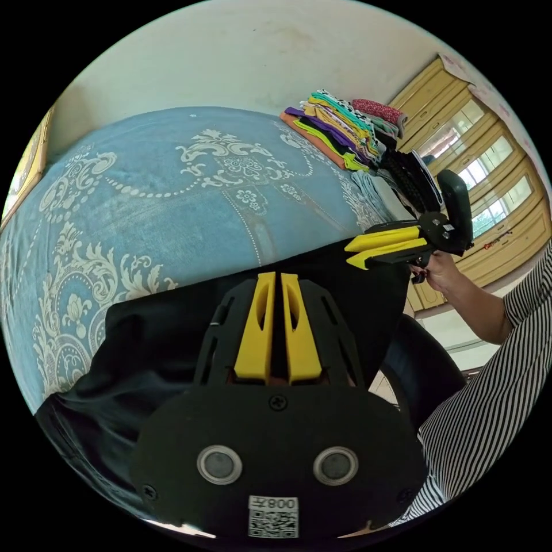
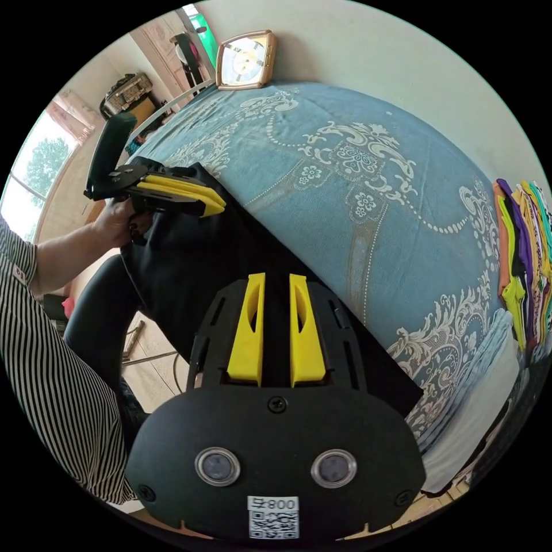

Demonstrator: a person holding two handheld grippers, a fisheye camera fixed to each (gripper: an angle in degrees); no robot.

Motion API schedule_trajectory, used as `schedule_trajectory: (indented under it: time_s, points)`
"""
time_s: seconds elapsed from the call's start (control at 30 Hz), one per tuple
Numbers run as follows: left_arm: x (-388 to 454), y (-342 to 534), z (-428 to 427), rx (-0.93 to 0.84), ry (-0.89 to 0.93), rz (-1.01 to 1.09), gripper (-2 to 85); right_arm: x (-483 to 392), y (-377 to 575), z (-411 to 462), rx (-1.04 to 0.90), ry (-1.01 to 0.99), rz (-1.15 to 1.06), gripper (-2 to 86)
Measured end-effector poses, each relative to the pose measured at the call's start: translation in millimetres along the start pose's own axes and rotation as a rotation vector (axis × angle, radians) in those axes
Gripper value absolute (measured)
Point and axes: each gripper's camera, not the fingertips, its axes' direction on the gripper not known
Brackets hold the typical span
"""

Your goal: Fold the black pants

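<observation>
The black pants [image 1: 161, 345] lie flat on a blue patterned bedspread [image 1: 172, 201], their near part hanging over the bed's edge toward the person. My left gripper [image 1: 278, 277] sits at the pants' far edge, its yellow jaws pressed close on the cloth. To its right along the same edge is my right gripper [image 1: 352, 254], held by a hand [image 1: 443, 270]. In the right gripper view, my right gripper [image 2: 276, 277] grips the edge of the pants [image 2: 190, 259], and the left gripper [image 2: 217, 207] pinches the same edge further along.
A stack of folded colourful clothes [image 1: 339, 132] sits on the bed's far corner, also the stack [image 2: 523, 247] at the right. A framed clock [image 2: 246, 53] leans on the wall. Wooden cabinets [image 1: 483, 172] stand beyond. A striped sleeve [image 2: 52, 356] is close by.
</observation>
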Motion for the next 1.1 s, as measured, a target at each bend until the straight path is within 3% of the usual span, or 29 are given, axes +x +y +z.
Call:
schedule_trajectory:
  time_s: [0.27, 0.5, 0.6, 0.77, 1.1]
  points:
    - [39, -39, 39, -0.141, -0.054, 0.159, 1.3, -3, 9, 12, -0.084, 0.034, -0.074, 2.4]
    - [55, -58, 32, -0.046, -0.084, 0.123, 0.4, -3, 22, -7, 0.007, 0.075, -0.040, 0.7]
    - [54, -66, 54, -0.123, -0.099, 0.107, 0.5, 4, 22, 7, -0.040, 0.067, -0.003, 0.8]
    - [57, -70, 47, -0.079, -0.084, 0.078, 0.8, 17, 48, -20, 0.034, 0.118, 0.102, 1.4]
    - [68, -78, 59, -0.087, -0.039, 0.057, 1.4, 28, 84, 0, -0.092, 0.201, 0.139, 4.3]
